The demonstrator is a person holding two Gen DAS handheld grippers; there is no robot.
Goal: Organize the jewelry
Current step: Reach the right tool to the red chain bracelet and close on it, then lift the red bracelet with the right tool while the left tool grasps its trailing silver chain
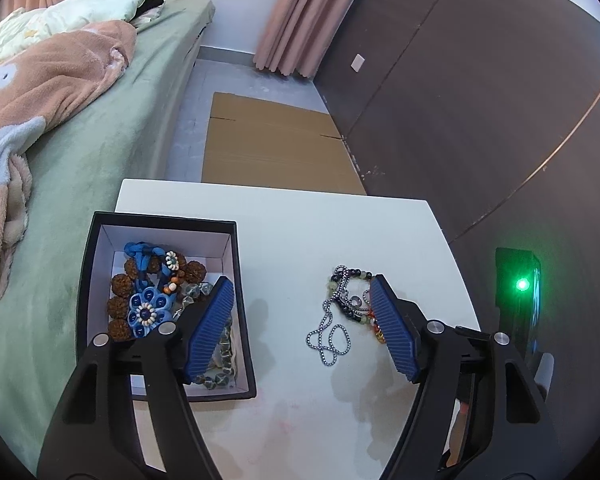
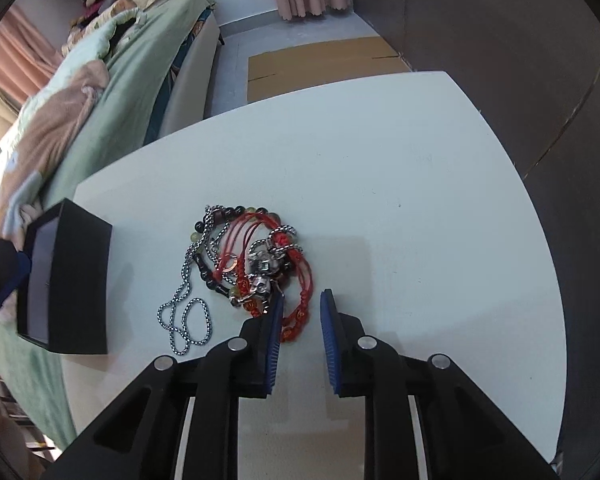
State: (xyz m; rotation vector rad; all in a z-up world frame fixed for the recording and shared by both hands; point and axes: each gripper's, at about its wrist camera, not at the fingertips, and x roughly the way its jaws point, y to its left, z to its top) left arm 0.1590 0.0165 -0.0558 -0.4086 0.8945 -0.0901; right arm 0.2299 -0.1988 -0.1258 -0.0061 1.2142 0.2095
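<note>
On the white table (image 2: 380, 168), the jewelry tangle (image 2: 248, 260) lies at eleven o'clock from the right gripper (image 2: 300, 316), whose narrowed jaws straddle one red cord loop (image 2: 296, 320), not visibly pinched. The left gripper (image 1: 300, 320) hangs wide and empty; the black box (image 1: 162, 226) sits at its nine o'clock, so the right is nearer.

A bedroom: a bed (image 1: 100, 120) with blankets (image 1: 40, 88), pink curtains (image 1: 300, 12).
</note>
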